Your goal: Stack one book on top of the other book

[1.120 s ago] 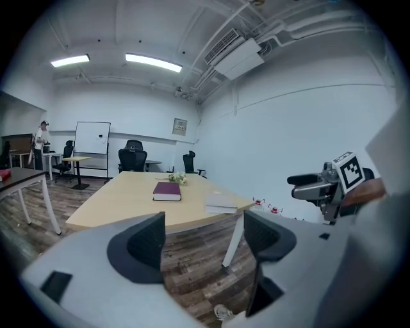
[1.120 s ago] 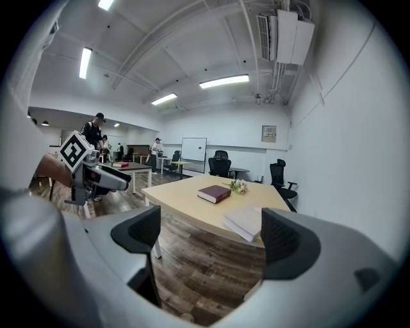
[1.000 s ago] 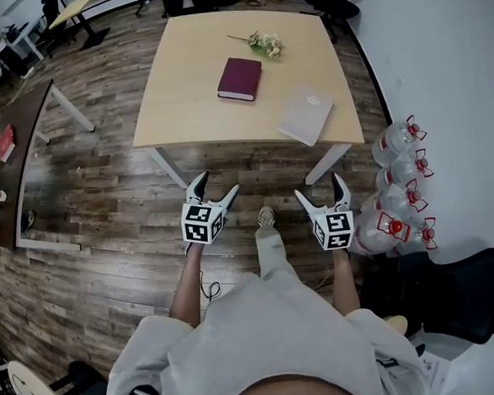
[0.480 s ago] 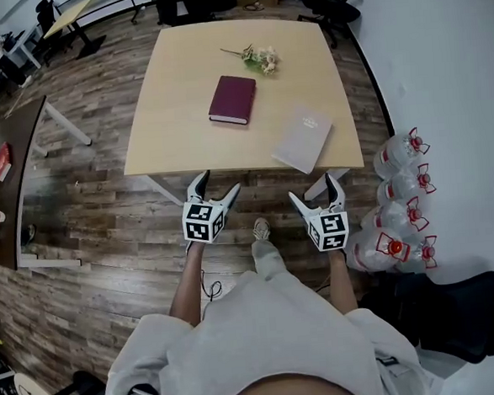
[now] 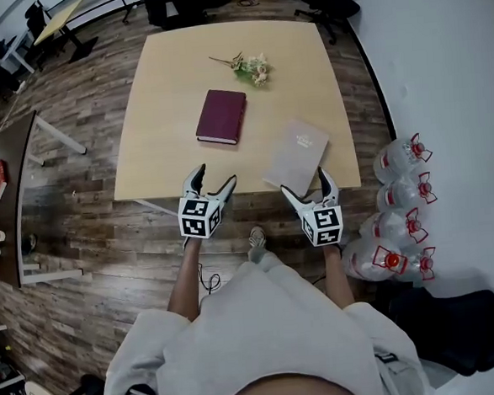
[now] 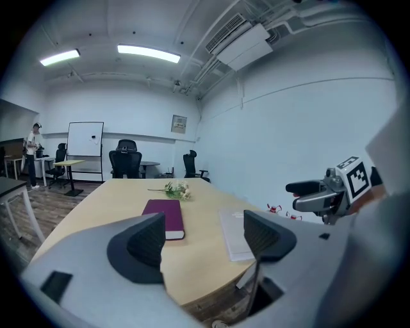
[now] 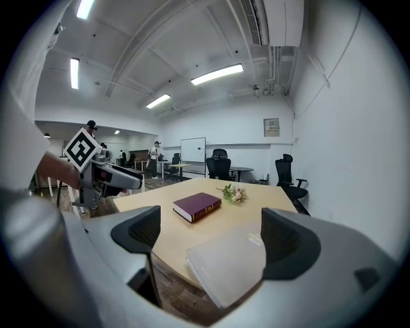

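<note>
Now both tools reach the near edge of the surface (image 5: 153, 123), where a second ago they hung over the wooden floor (image 5: 89, 237), well short of it. The whole surface has slid closer to you in the head view. Neither book has shifted on it.

Your left hand-held gripper (image 5: 214, 176) has its jaws apart with nothing between them. It sits at the near edge, at about 6 o'clock from the maroon book (image 5: 221, 116). Your right hand-held gripper (image 5: 305, 182) is likewise spread wide and empty. It is just at the near corner of the pale grey book (image 5: 296, 145), not touching it.

The maroon book lies flat and closed near the middle of the surface. Its long axis runs from about 7 o'clock to 1 o'clock in the head view. In the right gripper view its long side with gilt marks (image 7: 197, 205) faces your right tool. The pale grey book lies flat at 4 o'clock from the maroon one, well apart from it. Its long axis also runs 7 to 1 o'clock, and its near corner is at the surface's near edge.

A sprig of flowers (image 5: 250, 65) lies at 1 o'clock from the maroon book. Water bottles (image 5: 403, 198) stand on the floor at 3 o'clock.
</note>
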